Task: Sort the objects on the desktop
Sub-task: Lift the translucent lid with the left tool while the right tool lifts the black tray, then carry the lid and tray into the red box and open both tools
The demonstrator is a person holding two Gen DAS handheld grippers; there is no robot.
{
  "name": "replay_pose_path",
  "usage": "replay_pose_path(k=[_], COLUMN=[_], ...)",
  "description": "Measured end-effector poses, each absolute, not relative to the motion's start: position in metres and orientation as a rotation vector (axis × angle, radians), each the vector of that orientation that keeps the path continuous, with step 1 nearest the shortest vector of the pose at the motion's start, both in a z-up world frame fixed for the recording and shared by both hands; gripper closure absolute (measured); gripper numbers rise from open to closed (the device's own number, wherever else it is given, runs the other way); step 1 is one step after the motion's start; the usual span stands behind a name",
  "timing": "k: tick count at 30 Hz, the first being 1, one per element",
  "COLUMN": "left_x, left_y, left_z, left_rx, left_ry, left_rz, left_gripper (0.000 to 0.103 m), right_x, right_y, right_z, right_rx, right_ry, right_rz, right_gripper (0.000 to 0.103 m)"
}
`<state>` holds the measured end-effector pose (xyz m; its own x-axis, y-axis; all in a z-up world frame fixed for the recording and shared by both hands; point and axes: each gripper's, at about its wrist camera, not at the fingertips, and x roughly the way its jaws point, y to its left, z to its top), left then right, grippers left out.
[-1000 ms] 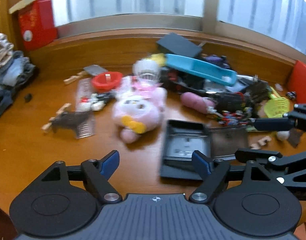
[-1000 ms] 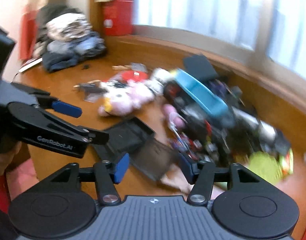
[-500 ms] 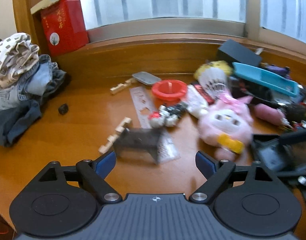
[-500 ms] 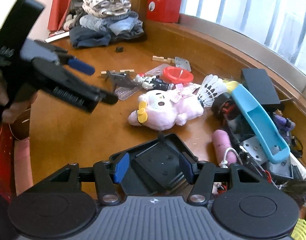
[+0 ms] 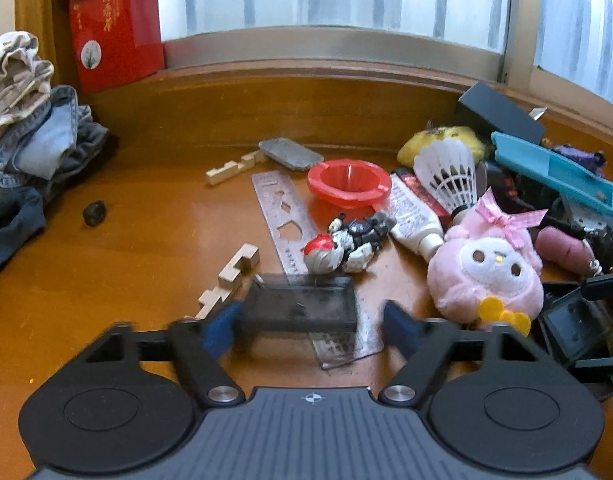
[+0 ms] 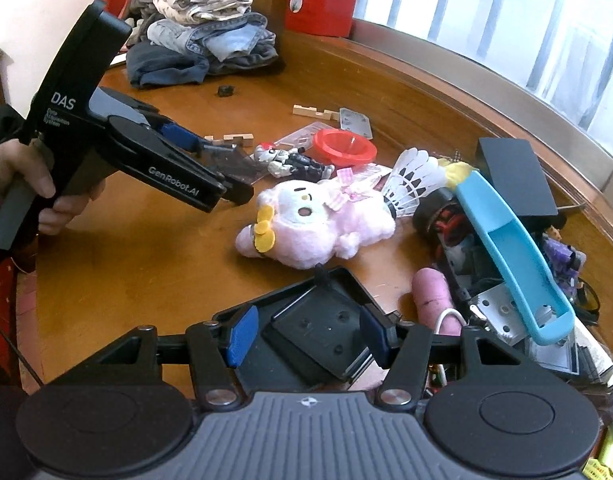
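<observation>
A smoky translucent box (image 5: 302, 304) lies on the wooden table (image 5: 126, 248), on top of a clear ruler (image 5: 282, 212). My left gripper (image 5: 308, 330) is open and straddles the box; its left finger touches the box's end and the right finger stands apart. The right wrist view shows that gripper (image 6: 226, 168), held by a hand (image 6: 22, 176). My right gripper (image 6: 306, 336) is open, low over a black tray (image 6: 318, 292), with a finger on either side of the tray's inner panel. A pink plush (image 6: 314, 224) lies just beyond the tray.
Around the plush lie a toy figure (image 5: 346, 240), a red dish (image 5: 348, 182), a shuttlecock (image 5: 446, 172), wooden puzzle pieces (image 5: 230, 276) and a blue scoop (image 6: 514, 252) on a heap of clutter. Folded clothes (image 5: 30, 120) and a red box (image 5: 114, 20) stand at the back left.
My left gripper swung left from the black tray to the translucent box and dropped around it. My right gripper came down over the black tray and has held there since.
</observation>
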<state>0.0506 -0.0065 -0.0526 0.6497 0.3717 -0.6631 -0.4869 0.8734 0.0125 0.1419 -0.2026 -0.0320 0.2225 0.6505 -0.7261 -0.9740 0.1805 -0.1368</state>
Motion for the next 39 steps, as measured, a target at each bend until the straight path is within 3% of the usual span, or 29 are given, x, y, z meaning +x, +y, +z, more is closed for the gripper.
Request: replay_pose_path(k=[6, 10, 12, 15, 17, 18, 24, 39], left_x=[0.049, 0.049, 0.05, 0.051, 0.052, 0.052, 0.047, 0.044], left_y=[-0.006, -0.004, -0.004, -0.004, -0.004, -0.004, -0.005, -0.04], left_z=[-0.05, -0.052, -0.053, -0.054, -0.055, -0.054, -0.045, -0.01], left_rx=[-0.17, -0.176, -0.175, -0.174, -0.174, -0.175, -0.187, -0.129], left_ry=[0.706, 0.711, 0.712, 0.705, 0.699, 0.695, 0.673, 0.633], left_rz=[0.476, 0.467, 0.461, 0.463, 0.467, 0.472, 0.484, 0.448], left_gripper=[0.042, 0.041, 0.033, 0.031, 0.034, 0.041, 0.042, 0.042], right_x=[0.145, 0.152, 0.155, 0.16, 0.163, 0.166, 0.174, 0.19], right_y=[-0.198, -0.186, -0.179, -0.17, -0.164, -0.162, -0.166, -0.235], right_z=[-0.022, -0.024, -0.025, -0.027, -0.028, -0.028, -0.03, 0.006], right_rx=[-0.75, -0.816, -0.849, -0.899, -0.933, -0.931, -0.799, -0.204], right_ry=[0.551, 0.59, 0.61, 0.639, 0.659, 0.676, 0.738, 0.73], right_rz=[1.285, 1.335, 1.359, 1.396, 1.42, 1.429, 1.405, 1.284], right_gripper=[0.034, 0.034, 0.034, 0.035, 0.035, 0.038, 0.052, 0.055])
